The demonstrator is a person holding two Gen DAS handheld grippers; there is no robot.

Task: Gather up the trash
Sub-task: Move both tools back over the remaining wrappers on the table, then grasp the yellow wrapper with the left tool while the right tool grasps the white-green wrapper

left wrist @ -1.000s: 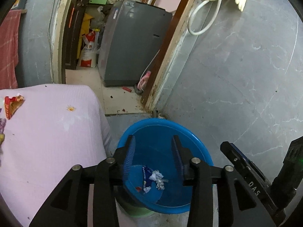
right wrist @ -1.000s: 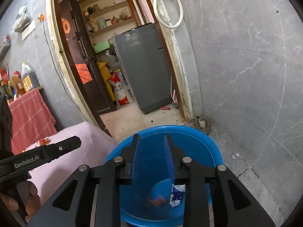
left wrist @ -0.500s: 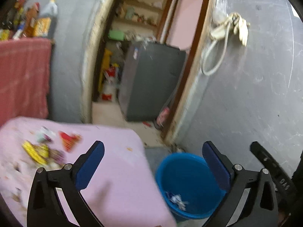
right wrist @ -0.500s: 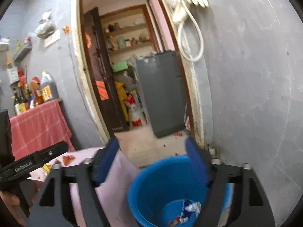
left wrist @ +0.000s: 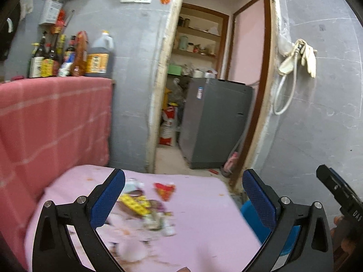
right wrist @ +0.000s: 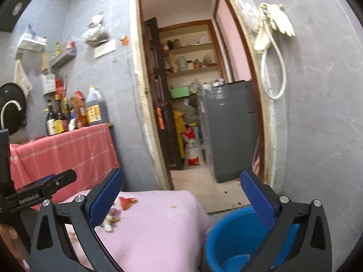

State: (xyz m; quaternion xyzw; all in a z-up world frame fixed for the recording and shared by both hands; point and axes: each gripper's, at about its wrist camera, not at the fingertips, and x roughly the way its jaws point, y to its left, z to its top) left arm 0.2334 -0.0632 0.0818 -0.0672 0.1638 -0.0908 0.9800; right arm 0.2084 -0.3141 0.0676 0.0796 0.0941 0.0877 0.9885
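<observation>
Several crumpled wrappers lie in a pile [left wrist: 145, 213] on the pink-covered table [left wrist: 204, 215], among them a yellow one [left wrist: 133, 201] and a red one [left wrist: 164, 189]. My left gripper [left wrist: 182, 181] hangs above the table, open wide, with nothing between its fingers. The blue bin [left wrist: 248, 212] stands on the floor right of the table. In the right wrist view my right gripper [right wrist: 181, 179] hovers between table and blue bin [right wrist: 233, 233]. Its jaws are opening and hold nothing. The red wrapper [right wrist: 128, 201] and the pile [right wrist: 111, 217] lie left of it.
A counter draped in red checked cloth [left wrist: 56, 117] carries bottles [left wrist: 68, 54] behind the table. An open doorway shows a grey appliance [left wrist: 215, 122] and shelves. A white hose and glove [left wrist: 295, 63] hang on the grey wall at right.
Both grippers have risen from over the blue bin and swung left toward the table. Their jaws went from nearly together to wide apart. The bin has slid to the lower right in both views.
</observation>
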